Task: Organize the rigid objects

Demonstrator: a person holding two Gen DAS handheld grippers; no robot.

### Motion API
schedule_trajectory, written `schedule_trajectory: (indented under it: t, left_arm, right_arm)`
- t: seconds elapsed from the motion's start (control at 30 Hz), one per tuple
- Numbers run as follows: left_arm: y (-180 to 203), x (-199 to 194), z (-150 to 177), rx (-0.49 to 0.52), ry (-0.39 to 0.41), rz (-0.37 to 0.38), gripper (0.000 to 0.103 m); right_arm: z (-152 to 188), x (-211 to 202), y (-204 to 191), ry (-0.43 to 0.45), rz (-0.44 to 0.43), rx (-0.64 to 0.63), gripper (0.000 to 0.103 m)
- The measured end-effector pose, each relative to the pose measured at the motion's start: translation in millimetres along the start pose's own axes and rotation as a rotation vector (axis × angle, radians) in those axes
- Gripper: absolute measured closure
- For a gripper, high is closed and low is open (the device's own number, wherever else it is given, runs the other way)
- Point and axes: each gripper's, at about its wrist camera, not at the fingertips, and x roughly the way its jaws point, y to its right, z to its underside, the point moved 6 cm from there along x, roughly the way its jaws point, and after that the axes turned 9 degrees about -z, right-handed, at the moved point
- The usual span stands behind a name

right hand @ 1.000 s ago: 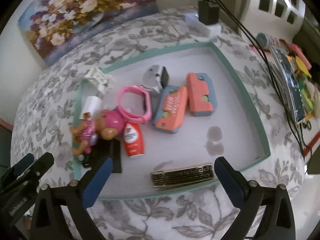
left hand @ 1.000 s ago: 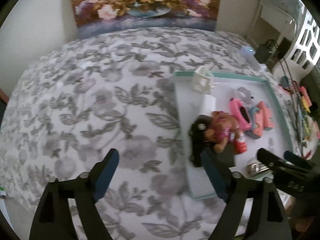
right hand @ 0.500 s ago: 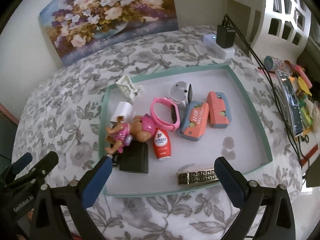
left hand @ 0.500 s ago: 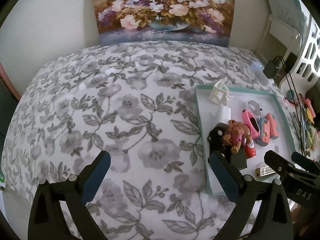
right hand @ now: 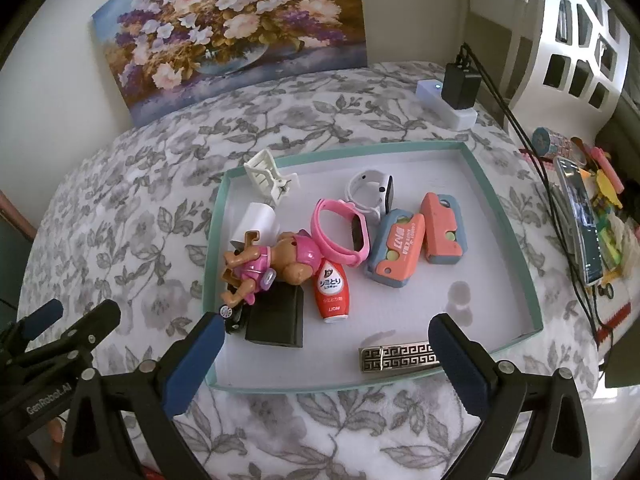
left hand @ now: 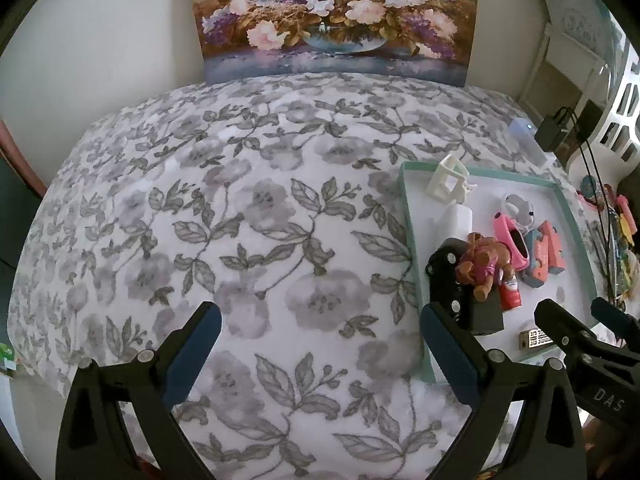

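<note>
the left gripper (left hand: 320,344) is held with its blue-padded jaws wide apart and nothing between them, above bare grey-and-white floral bedspread (left hand: 248,216). its right finger lies just beside the near left corner of the shallow teal-rimmed white tray (left hand: 408,216). the right gripper (right hand: 324,344) is likewise spread wide and empty, poised over the near edge of the tray (right hand: 504,216); between its fingers, close to the right one, a flat metal clip with a greek-key pattern (right hand: 398,358) is seen lying on the tray floor by the near rim. beside the left finger a black rectangular box (right hand: 276,320) is seen, with a small black object partly hidden at its left side. a brown toy puppy in a pink outfit (right hand: 268,262) lies on its side, partly on the box and touching a white cylinder (right hand: 256,222) behind it. a small red squeeze bottle with a white label (right hand: 330,290) lies just right of the puppy. a pink watch band (right hand: 340,236) leans over the bottle's top, with a white watch band (right hand: 370,194) behind it. two coral-and-grey-blue cases (right hand: 420,240) lie side by side to the right. a white plastic clip (right hand: 268,176) sits on the tray's far left corner. beyond the tray, a white power strip with a black adapter (right hand: 456,98) and a floral painting (right hand: 236,24) against the wall are seen.
</note>
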Motion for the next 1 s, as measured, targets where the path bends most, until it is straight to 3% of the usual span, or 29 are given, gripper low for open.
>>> schedule_trajectory:
  t: [1.0]
  left_arm:
    - [-2.1,-1.3,1.1,0.02,0.0,-0.047,0.003]
  right_arm:
    - [1.4,2.6,3.1,-0.008,-0.001,0.017,0.0]
